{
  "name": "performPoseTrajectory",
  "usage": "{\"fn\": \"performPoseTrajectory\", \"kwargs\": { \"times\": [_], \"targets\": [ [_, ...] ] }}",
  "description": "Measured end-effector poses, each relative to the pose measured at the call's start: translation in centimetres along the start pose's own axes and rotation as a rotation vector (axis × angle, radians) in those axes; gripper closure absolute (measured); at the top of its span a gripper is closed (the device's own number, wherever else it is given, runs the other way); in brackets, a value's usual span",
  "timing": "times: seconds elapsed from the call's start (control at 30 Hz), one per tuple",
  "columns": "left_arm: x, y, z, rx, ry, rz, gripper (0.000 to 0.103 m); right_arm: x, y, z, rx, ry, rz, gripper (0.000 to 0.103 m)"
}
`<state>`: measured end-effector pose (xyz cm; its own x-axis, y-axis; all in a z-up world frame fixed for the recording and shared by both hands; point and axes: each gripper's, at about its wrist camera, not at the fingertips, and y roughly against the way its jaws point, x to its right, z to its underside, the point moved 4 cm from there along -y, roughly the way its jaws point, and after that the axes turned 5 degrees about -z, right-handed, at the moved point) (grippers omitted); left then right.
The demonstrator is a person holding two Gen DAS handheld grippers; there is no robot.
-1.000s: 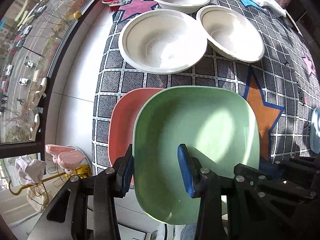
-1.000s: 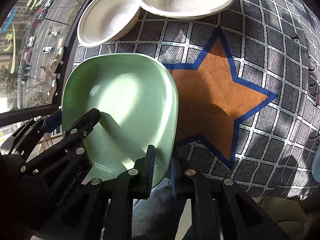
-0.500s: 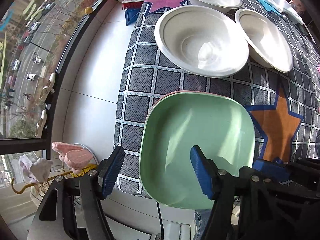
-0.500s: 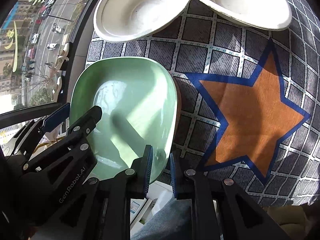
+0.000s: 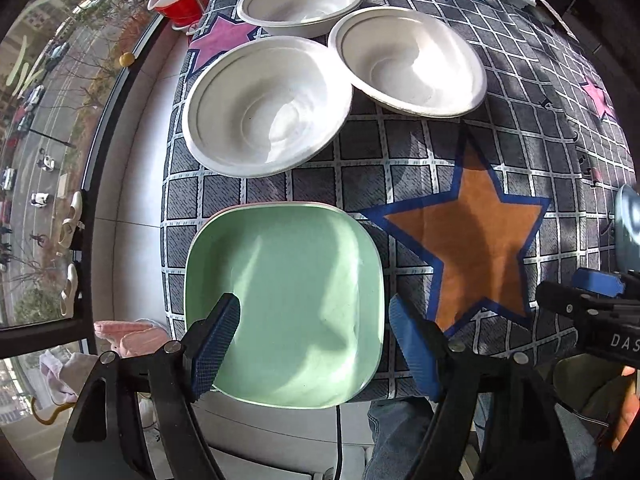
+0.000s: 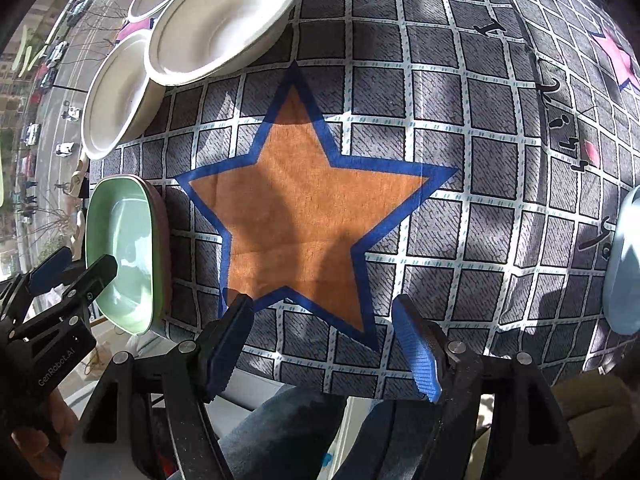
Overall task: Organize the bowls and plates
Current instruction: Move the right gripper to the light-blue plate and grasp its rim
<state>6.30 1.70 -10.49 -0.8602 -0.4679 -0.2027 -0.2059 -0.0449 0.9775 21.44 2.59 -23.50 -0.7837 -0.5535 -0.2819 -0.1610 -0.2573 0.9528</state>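
Both tongs are letting go. From the left wrist, the left tongs (image 5: 312, 344) hover over the square pale-green plastic plate (image 5: 280, 300), jaws opening, pads clear of its rim where a second ago they pinched it. That plate now lies on the checked grey cloth of the tabletop (image 5: 400, 168), nested on a pink plate of the same shape (image 5: 244, 207), of which only a thin edge shows at the far rim; a second ago the pink one lay half uncovered. Beyond stand three round white paper bowls (image 5: 268, 108), unstacked, which I judge are the work left. From the right wrist, the right tongs (image 6: 324, 340) hang over the orange star with the blue border (image 6: 304, 200), jaws opening with nothing between them, having released the green plate's corner and drawn aside. A pale-blue dish (image 6: 624, 268) is cut off at the right edge; its shape is unclear. The plate's near edge overhangs the tabletop slightly.
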Motion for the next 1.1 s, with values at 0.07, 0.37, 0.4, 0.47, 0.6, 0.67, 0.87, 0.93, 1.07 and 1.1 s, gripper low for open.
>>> {"fn": "performPoseTrajectory", "kwargs": {
  "times": [0.07, 0.37, 0.4, 0.47, 0.6, 0.67, 0.87, 0.93, 1.07, 1.1],
  "targets": [
    [2.5, 0.3, -0.5, 0.004, -0.062, 0.015, 0.023, 1.3, 0.1, -0.2, 0.033, -0.047, 0.019, 0.031],
    [15.0, 2.5, -2.5, 0.029, -0.325, 0.102, 0.023, 9.2, 0.8, 0.4, 0.158, -0.324, 0.103, 0.031],
    [16.4, 2.6, -2.6, 0.027, -0.351, 0.108, 0.023, 10.3, 0.6, 0.6, 0.164, -0.360, 0.119, 0.031],
    [19.1, 2.9, -3.0, 0.030, -0.398, 0.114, 0.023, 12.2, 0.4, 1.3, 0.167, -0.419, 0.140, 0.031],
    [24.1, 3.4, -3.9, 0.018, -0.455, 0.141, 0.023, 15.7, -0.3, 2.6, 0.167, -0.525, 0.170, 0.031],
    [26.3, 3.5, -4.4, 0.008, -0.465, 0.155, 0.023, 17.0, -0.6, 2.6, 0.166, -0.549, 0.188, 0.031],
    [32.9, 3.8, -5.5, -0.001, -0.505, 0.185, 0.023, 20.4, -2.0, 2.1, 0.150, -0.602, 0.192, 0.031],
    [34.6, 3.6, -5.8, -0.004, -0.515, 0.188, 0.023, 20.6, -2.6, 1.9, 0.150, -0.604, 0.193, 0.031],
    [37.7, 3.3, -5.6, -0.025, -0.506, 0.176, 0.023, 20.1, -4.1, 2.0, 0.143, -0.602, 0.194, 0.031],
    [37.9, 2.8, -6.3, -0.030, -0.502, 0.175, 0.023, 20.0, -4.4, 2.0, 0.142, -0.599, 0.193, 0.031]
  ]
}}
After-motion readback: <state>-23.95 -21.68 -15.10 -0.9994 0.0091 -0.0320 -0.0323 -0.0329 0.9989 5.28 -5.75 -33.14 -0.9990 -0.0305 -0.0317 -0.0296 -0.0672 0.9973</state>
